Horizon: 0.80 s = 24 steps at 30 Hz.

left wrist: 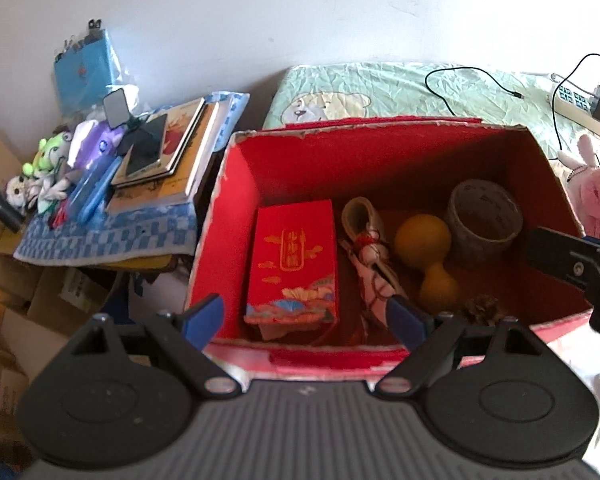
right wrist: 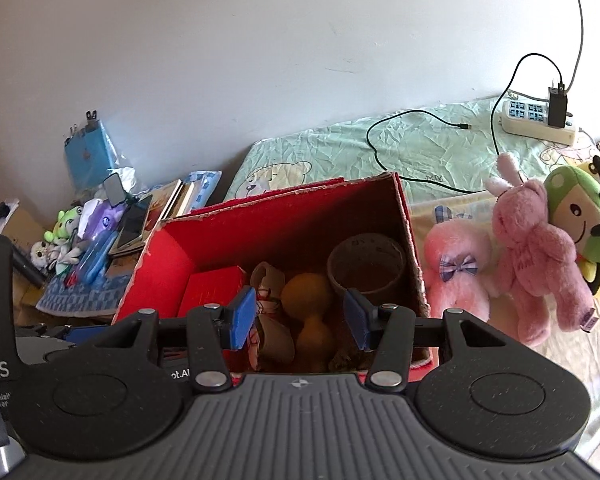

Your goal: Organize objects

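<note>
While the red box (left wrist: 236,208) is sitting on the bed (right wrist: 440,152) with a red packet (left wrist: 292,260), a yellow gourd (left wrist: 422,240) and a tape roll (left wrist: 484,216) lying inside it, the left gripper (left wrist: 306,316) is hovering over its near rim, jaws spread and empty. The right gripper (right wrist: 300,320) is likewise hanging open, holding nothing. Judging by this, part of the sorting is done; three plush toys, including a pink rabbit (right wrist: 536,256), are lying outside, just right of the box, awaiting collection.
</note>
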### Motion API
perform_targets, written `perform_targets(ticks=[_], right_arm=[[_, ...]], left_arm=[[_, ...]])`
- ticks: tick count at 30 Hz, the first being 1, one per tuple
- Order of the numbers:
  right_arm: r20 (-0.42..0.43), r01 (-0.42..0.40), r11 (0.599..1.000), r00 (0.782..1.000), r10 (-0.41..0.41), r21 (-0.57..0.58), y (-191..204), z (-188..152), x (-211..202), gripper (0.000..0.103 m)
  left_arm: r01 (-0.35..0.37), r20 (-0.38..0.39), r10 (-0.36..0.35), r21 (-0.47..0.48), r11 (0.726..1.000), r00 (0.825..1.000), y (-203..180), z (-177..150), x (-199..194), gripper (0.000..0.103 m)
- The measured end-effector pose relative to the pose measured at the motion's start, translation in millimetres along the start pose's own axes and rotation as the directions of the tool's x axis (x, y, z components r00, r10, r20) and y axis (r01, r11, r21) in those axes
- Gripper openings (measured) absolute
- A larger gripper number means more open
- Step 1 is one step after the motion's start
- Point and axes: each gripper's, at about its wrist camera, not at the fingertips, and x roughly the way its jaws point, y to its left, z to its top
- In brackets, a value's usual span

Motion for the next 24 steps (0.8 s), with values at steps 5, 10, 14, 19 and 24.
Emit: perform_targets(ticks=[5,10,14,19,24], right_arm=[[-0.002,0.026,1.0,1.0,-0.026,0.017,4,0,10,0.052],[-0.013,0.045,0.998,0.999,-0.045,0.034,6,-1,20,0.052],[-0.034,0.053,0.998,0.998,-0.052,0.035,7,-2,28,0.052],[-0.049,0.058,0.998,0.997,-0.056,0.031,9,0,36,0.052],[-0.074,0.041,0.999,0.996,-0.04,0.013,11,5,47,0.052]], left_arm=[[0.025,0.007,-0.025,0.023,0.999,1.0,6,6,11,0.088],[0.052,-0.005,-0.051,0.039,0.998,0.999,9,9,21,0.088],[0.056,-0.008,-0.056,0.059,0.997,0.998,7,9,27,0.088],[0.047,-0.012,-0.046,0.059,0.997,0.999,9,12,33,0.088],[0.025,-0.028,-0.024,0.035,0.999,0.999,13,13,39,0.088]])
